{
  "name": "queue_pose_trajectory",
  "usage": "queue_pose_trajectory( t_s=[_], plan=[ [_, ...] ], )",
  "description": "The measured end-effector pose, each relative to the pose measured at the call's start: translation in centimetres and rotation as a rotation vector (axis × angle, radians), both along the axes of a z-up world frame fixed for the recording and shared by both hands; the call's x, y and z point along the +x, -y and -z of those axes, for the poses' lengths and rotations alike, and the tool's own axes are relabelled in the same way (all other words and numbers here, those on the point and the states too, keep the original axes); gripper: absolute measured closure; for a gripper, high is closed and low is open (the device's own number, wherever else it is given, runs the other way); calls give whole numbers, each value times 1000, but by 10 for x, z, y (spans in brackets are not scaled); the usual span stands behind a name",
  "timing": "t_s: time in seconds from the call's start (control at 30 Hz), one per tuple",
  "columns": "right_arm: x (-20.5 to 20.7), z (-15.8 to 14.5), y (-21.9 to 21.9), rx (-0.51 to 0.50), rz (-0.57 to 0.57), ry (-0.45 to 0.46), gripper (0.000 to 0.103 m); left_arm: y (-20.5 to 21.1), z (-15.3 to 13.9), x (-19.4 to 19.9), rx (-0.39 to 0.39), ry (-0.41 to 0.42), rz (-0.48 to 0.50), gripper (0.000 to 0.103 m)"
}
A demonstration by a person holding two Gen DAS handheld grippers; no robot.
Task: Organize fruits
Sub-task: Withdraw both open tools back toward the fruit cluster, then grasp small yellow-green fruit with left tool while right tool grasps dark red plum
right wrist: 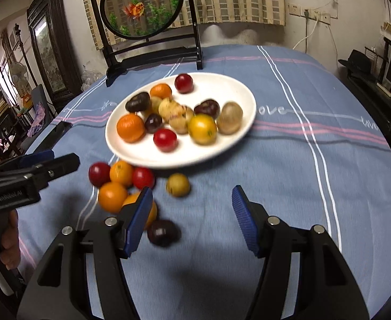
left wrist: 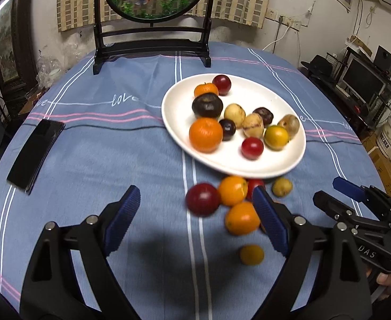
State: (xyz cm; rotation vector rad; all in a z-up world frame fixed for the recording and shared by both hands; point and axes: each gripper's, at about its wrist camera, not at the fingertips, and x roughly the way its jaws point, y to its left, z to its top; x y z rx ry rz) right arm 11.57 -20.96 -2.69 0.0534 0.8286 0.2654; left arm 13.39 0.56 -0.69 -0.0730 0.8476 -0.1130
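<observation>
A white plate (left wrist: pixel 283 165) (right wrist: pixel 238 90) holds several fruits: oranges, red and dark plums, yellow-brown fruits. In front of it several loose fruits lie on the blue cloth: a red plum (left wrist: pixel 203 199) (right wrist: pixel 99 174), oranges (left wrist: pixel 232 190) (right wrist: pixel 112 196), a yellow-brown fruit (left wrist: pixel 282 186) (right wrist: pixel 178 184), a dark plum (right wrist: pixel 163 232) and a small yellow fruit (left wrist: pixel 252 254). My left gripper (left wrist: pixel 195 210) is open and empty, just short of the loose fruits. My right gripper (right wrist: pixel 192 210) is open and empty, its left finger beside an orange (right wrist: pixel 153 212).
A black phone (left wrist: pixel 35 153) lies on the table's left. A round goldfish screen on a dark stand (left wrist: pixel 153 50) (right wrist: pixel 153 53) stands at the back. The right gripper shows at the left view's right edge (left wrist: pixel 355 202); the left gripper shows at the right view's left edge (right wrist: pixel 35 170).
</observation>
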Motion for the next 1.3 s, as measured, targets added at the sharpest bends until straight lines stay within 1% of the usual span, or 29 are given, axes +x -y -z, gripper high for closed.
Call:
queue_pose_trajectory(
  t_s=[0.2, 0.3, 0.43, 0.6, 0.87, 0.97, 1.0, 1.03, 1.07, 1.1, 1.17, 1.2, 1.27, 1.3],
  plan=[
    [-22, 11, 5, -6, 0, -15, 41, 0, 4, -23, -6, -7, 12, 15],
    [-32, 16, 9, 10, -5, -29, 41, 5, 10, -34, -6, -22, 31, 15],
    [-42, 19, 12, -4, -5, -28, 40, 17, 21, -45, -3, -50, 59, 15],
    [-44, 21, 14, -3, -7, -27, 40, 28, 33, -49, 18, -77, 71, 15],
    [-44, 26, 18, 8, -10, -37, 40, 50, 44, -46, 60, -73, 116, 16],
    [-43, 27, 20, 12, -7, -40, 41, 58, 51, -42, 83, -82, 140, 24],
    [-43, 27, 20, 13, -6, -41, 41, 60, 53, -41, 82, -87, 150, 29],
    [-43, 27, 21, 14, -6, -42, 41, 63, 56, -39, 79, -95, 162, 38],
    [-42, 28, 21, 16, -6, -46, 41, 65, 58, -38, 78, -105, 173, 44],
    [-41, 29, 21, 16, -5, -49, 41, 67, 61, -36, 74, -121, 189, 55],
    [-39, 30, 21, 14, -6, -55, 41, 68, 61, -35, 73, -111, 206, 71],
    [-39, 30, 20, 13, -7, -56, 41, 68, 60, -34, 69, -113, 211, 76],
    [-38, 29, 18, 9, -12, -56, 41, 64, 59, -32, 44, -117, 218, 76],
    [-37, 29, 16, 6, -16, -57, 41, 62, 58, -33, 49, -114, 216, 76]
  ],
)
